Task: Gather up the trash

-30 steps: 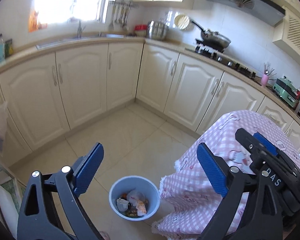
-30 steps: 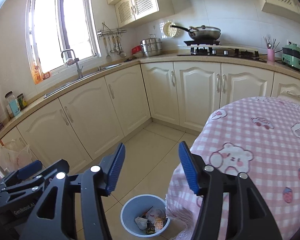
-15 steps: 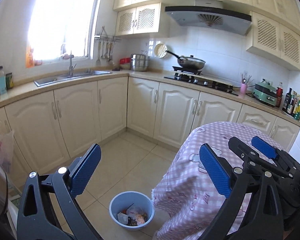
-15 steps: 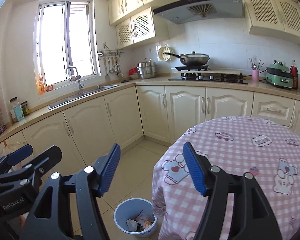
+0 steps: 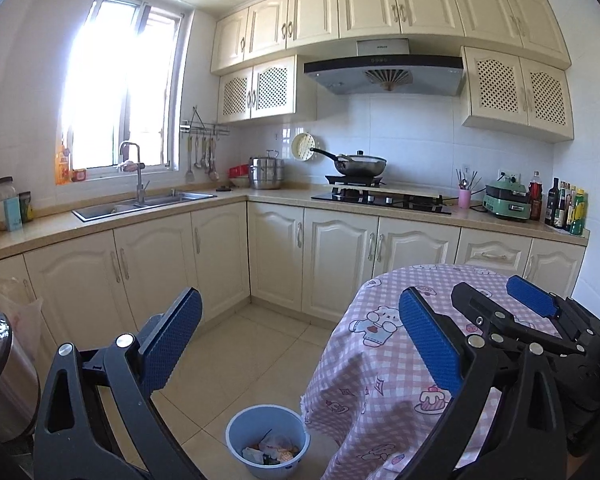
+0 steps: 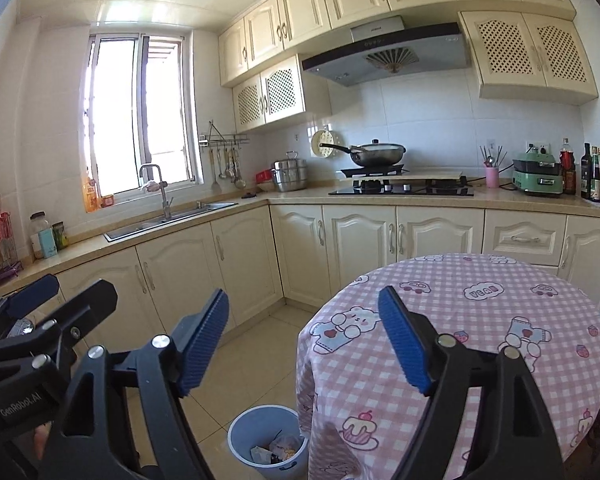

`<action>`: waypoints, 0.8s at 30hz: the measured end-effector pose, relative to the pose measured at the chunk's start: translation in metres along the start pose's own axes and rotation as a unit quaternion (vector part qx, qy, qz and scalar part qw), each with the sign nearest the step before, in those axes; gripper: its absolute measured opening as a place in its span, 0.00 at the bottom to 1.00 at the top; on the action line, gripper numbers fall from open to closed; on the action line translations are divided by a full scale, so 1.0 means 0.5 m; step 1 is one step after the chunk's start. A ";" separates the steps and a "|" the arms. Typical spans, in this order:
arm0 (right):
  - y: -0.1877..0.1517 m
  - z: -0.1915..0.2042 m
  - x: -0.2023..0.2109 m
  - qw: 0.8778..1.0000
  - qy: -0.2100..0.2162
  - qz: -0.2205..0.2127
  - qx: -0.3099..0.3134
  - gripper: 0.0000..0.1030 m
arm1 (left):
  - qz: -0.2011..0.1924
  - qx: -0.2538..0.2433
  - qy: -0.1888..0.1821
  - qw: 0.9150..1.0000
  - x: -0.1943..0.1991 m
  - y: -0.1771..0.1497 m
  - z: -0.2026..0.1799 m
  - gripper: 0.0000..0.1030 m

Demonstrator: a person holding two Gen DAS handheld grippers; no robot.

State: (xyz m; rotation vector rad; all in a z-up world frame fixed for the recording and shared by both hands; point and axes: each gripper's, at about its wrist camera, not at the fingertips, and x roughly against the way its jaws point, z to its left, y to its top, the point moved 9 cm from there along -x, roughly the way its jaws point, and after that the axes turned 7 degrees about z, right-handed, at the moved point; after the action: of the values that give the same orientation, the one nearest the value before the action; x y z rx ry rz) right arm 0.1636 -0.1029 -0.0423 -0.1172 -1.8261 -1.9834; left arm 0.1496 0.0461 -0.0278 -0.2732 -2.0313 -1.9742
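Both the left gripper point(image 5: 300, 344) and the right gripper point(image 6: 304, 340) stand apart and empty, the right one's jaws opening; any remaining trash near the tablecloth point(image 6: 480, 320) edge may be missed, far from the bin point(image 6: 260, 428).

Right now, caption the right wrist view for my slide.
Empty right gripper, jaws opening, above the trash bin beside the table.

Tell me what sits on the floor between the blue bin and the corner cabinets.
Nothing: from the blue bin to the corner cabinets only bare floor tiles show, clearest in the left wrist view. The clothed table stands beside the bin.
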 end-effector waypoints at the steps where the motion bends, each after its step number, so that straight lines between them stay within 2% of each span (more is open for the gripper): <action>1: -0.001 -0.001 0.011 1.000 0.000 -0.002 0.001 0.74 | -0.003 -0.001 0.001 1.000 0.009 0.001 -0.001 0.93; 10: 0.007 -0.011 0.083 1.000 -0.001 -0.025 0.004 0.76 | -0.031 -0.004 -0.002 1.000 0.073 0.008 -0.022 0.93; 24: 0.011 -0.021 0.113 0.999 -0.013 -0.041 0.005 0.78 | -0.037 -0.010 0.000 0.999 0.084 0.006 -0.034 0.93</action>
State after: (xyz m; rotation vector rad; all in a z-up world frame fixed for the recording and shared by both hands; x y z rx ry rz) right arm 0.1173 -0.1277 -0.0188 -0.0656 -1.8849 -2.0378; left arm 0.1127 0.0263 -0.0104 -0.2050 -2.0502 -2.0391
